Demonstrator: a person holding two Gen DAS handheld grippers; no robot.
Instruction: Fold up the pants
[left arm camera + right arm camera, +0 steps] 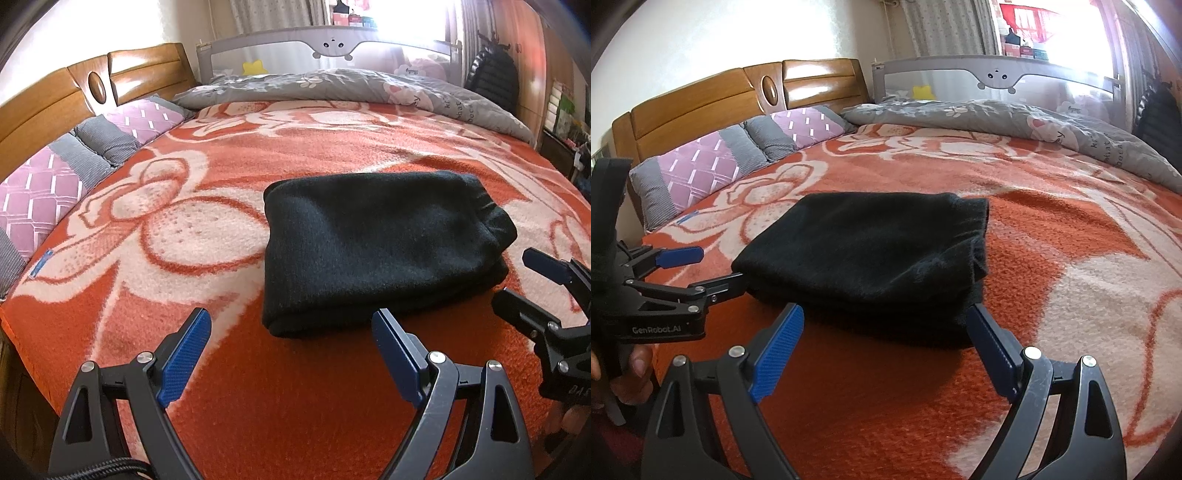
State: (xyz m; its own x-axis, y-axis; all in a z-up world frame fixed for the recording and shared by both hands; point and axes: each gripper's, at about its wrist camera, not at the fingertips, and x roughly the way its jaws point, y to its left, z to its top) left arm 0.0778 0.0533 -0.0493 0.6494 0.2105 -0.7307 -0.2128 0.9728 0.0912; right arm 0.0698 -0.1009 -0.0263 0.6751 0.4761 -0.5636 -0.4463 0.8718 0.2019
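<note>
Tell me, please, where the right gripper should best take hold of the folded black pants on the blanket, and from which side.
Probably the near stacked edge of the folded black pants, approached from the front, low over the orange blanket. The layers end there in a thick, straight edge facing the open right gripper, so one finger could slide under and one above. The left gripper is open too.

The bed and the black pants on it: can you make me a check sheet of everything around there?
Surface: orange flowered blanket covers the bed.
Job's things: black pants lie folded in a stack, nothing touching them.
Clutter: nothing seen on the blanket beside the pants.
Tools: left tool open and empty; right tool open and empty.
Cables: braided cable under the left tool.
Surroundings: pillows, wooden headboard, grey quilt, bed rail.
</note>
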